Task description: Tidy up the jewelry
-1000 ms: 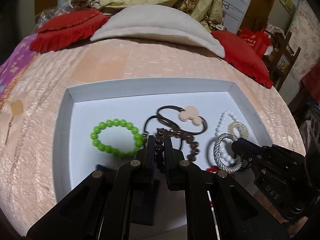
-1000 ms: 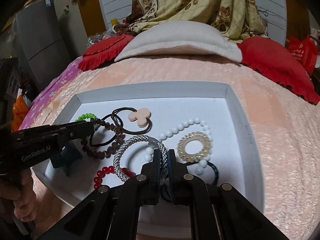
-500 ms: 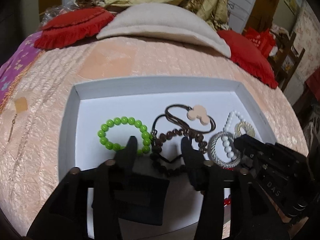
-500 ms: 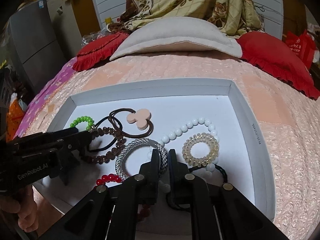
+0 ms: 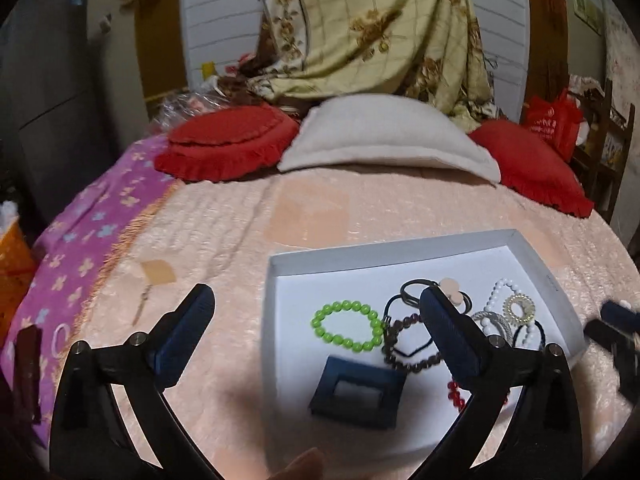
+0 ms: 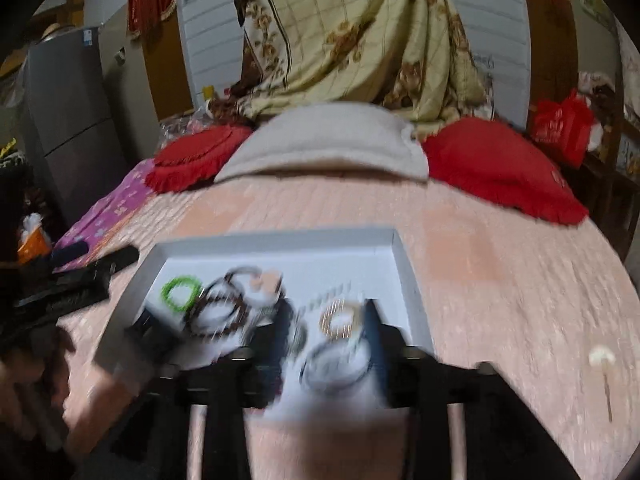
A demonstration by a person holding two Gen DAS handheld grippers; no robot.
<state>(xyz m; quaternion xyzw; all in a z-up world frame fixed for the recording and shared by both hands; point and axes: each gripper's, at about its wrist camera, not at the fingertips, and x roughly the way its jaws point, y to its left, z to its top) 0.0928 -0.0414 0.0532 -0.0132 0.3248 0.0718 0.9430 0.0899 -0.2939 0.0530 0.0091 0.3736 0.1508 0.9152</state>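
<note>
Left gripper (image 5: pixel 316 312): matte black linkage arms, silver pivot screws, dark blue ribbed finger pads (image 5: pixel 182 332); right gripper (image 6: pixel 328 324) same build, motion-blurred.

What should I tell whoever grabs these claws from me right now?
Left claw: open, empty, above the bed beside the tray's left wall.
Right claw: open, empty, over the tray's near right; view blurred.
White tray holds it all: green bead bracelet, brown bead bracelet, silver mesh bracelet, dark blue box.
Done: nothing visibly sorted.
Left: untangle the right-hand pile.
</note>
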